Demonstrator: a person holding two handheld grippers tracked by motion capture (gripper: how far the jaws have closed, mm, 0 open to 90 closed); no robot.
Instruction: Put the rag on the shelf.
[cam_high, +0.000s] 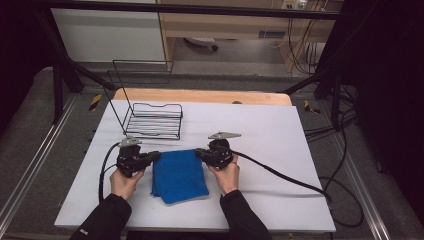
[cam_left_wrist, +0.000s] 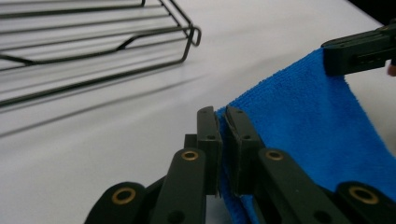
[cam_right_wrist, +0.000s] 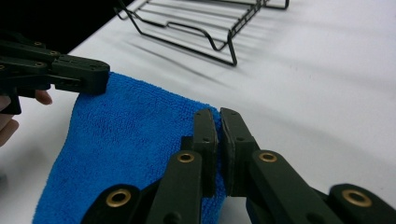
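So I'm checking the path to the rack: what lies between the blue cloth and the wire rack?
Nothing: a bare strip of white table separates the blue cloth from the wire rack, seen in the high view and both gripper views.

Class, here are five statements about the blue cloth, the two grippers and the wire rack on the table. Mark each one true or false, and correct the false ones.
1. The left gripper is shut on a corner of the blue cloth. True.
2. The right gripper hangs open above the cloth. False: its jaws are shut on the cloth's other far corner.
3. The wire rack stands on the white table, beyond the cloth. True.
4. The cloth lies inside the rack. False: it lies on the table nearer the person, apart from the rack.
5. The rack holds a plate. False: nothing sits in it.
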